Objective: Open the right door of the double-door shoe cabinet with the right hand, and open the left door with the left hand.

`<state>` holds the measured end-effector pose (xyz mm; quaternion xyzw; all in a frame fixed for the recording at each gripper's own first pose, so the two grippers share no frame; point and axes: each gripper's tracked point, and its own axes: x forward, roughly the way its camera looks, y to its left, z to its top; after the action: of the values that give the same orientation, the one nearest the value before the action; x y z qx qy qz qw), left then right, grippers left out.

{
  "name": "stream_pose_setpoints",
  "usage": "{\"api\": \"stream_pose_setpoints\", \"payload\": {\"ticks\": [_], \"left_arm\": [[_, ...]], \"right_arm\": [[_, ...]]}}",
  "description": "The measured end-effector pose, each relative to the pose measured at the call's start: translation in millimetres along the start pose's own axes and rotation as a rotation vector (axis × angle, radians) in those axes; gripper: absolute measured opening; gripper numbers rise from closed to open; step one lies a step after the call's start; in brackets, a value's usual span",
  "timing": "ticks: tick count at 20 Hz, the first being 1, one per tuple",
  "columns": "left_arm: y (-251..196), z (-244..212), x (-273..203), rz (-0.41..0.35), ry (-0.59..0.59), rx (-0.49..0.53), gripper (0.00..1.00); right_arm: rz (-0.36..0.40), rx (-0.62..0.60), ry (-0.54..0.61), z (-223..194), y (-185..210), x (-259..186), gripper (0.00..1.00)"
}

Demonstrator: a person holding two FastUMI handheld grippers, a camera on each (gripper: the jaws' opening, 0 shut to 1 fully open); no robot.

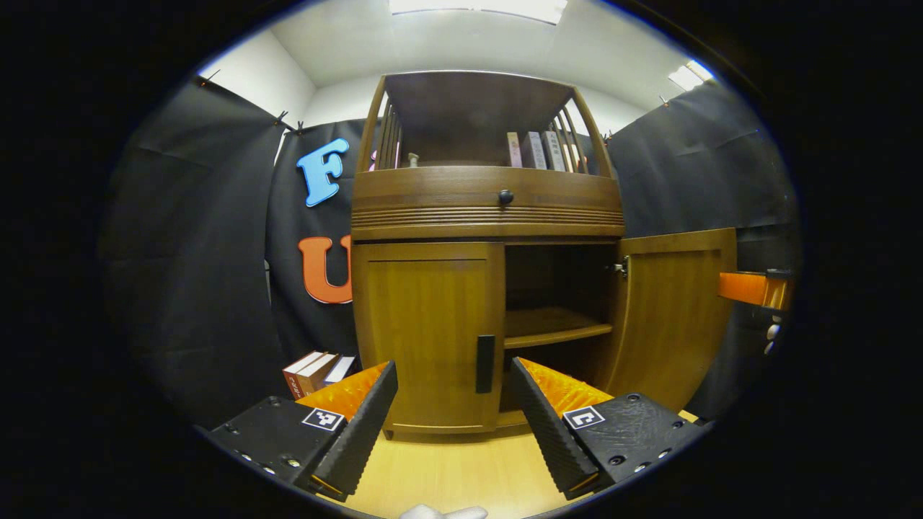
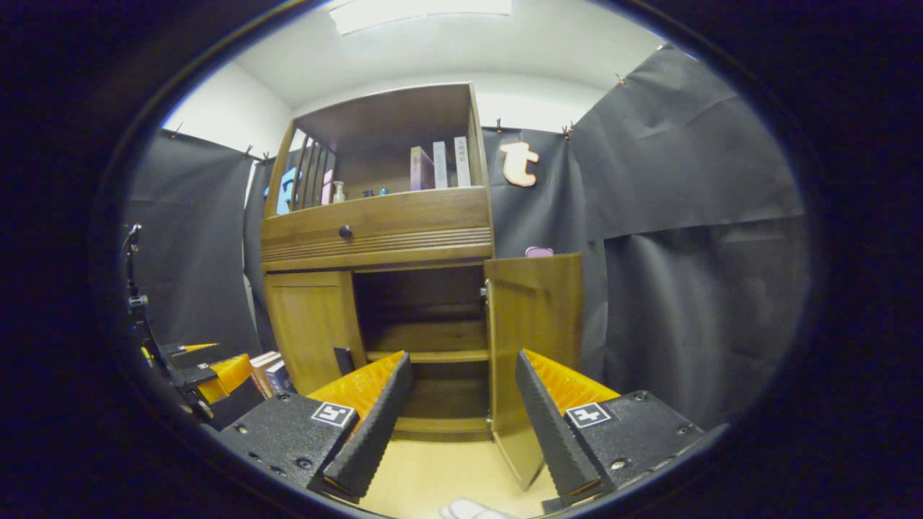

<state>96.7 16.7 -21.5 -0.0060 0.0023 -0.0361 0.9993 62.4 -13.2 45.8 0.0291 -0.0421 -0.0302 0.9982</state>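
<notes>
Holding my left gripper [image 1: 453, 418] low over the pale wood floor [image 1: 461, 476], I have its jaws spread apart with nothing between them, aimed at the left door [image 1: 425, 331] of the shoe cabinet [image 1: 487, 209]. That door sits flush in its frame, its dark vertical handle [image 1: 485, 363] on the inner edge, just beyond my fingertips and not touched. My right gripper [image 2: 461, 422] is likewise released and empty, pointing into the cabinet's open half. The right door [image 2: 533, 346] stands swung outward on its hinges, its lower edge close to my right finger but apart from it. Behind it I see the inner shelf [image 2: 429, 346]. On the floor to the left of the cabinet lies a small stack of books [image 1: 316, 369]. Higher up, the drawer front carries a round knob [image 1: 505, 196], and above it more books [image 1: 537, 150] stand upright in the top compartment, with a small bottle [image 2: 338, 191] near them.
</notes>
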Motion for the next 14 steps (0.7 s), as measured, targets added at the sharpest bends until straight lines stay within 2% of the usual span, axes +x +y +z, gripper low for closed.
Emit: {"api": "stream_pose_setpoints", "payload": {"ticks": [5,14], "left_arm": [[13.5,-29.3,42.9,-0.030,0.024,0.013,0.95],[-35.4,-74.8,160.8,-0.080,0.033,-0.029,0.95]], "right_arm": [[-0.053,0.006,0.091,-42.0,31.8,2.9,0.92],[-0.148,-0.136,0.145,-36.7,23.3,6.8,0.92]]}}
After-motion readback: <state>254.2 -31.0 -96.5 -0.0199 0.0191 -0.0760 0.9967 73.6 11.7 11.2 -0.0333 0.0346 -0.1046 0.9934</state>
